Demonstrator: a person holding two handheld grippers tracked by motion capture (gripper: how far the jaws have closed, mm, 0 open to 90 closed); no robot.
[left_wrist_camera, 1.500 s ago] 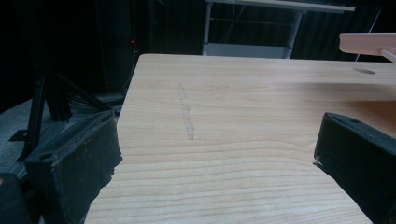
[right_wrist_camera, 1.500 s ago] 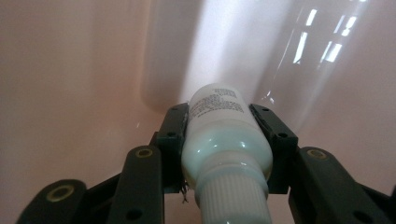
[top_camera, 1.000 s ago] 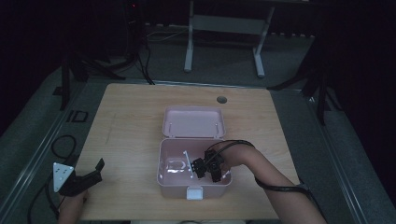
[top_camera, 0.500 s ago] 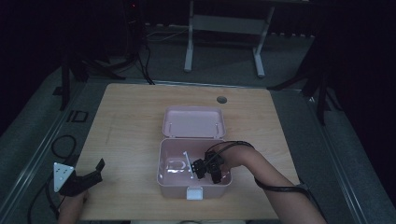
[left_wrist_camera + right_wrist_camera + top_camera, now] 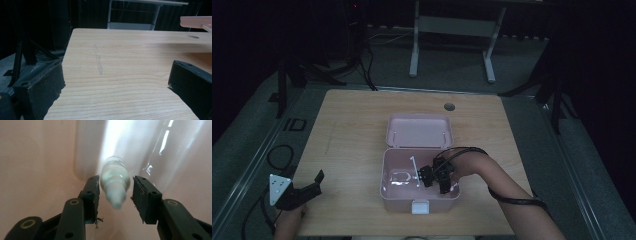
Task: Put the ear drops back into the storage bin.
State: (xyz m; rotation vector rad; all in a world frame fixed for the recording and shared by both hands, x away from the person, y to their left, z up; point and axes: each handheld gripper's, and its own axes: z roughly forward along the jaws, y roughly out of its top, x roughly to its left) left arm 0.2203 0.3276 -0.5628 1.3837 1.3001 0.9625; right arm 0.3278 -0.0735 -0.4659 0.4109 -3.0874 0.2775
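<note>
On the pale woodgrain table (image 5: 352,135), both grippers' jaws stand released, the right's just opening around a white bottle (image 5: 115,180).

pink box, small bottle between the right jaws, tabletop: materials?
Pink box: likely moulded plastic, semi-gloss; smooth walls with soft glare. Small bottle: looks like translucent whitish plastic with a tapered nozzle; blurred, so unsure. Tabletop: pale wood or wood-look laminate, matte; grain lines visible.

Pink box (image 5: 398,202), white bottle (image 5: 115,180), pale wood-grain table (image 5: 352,135)
</note>
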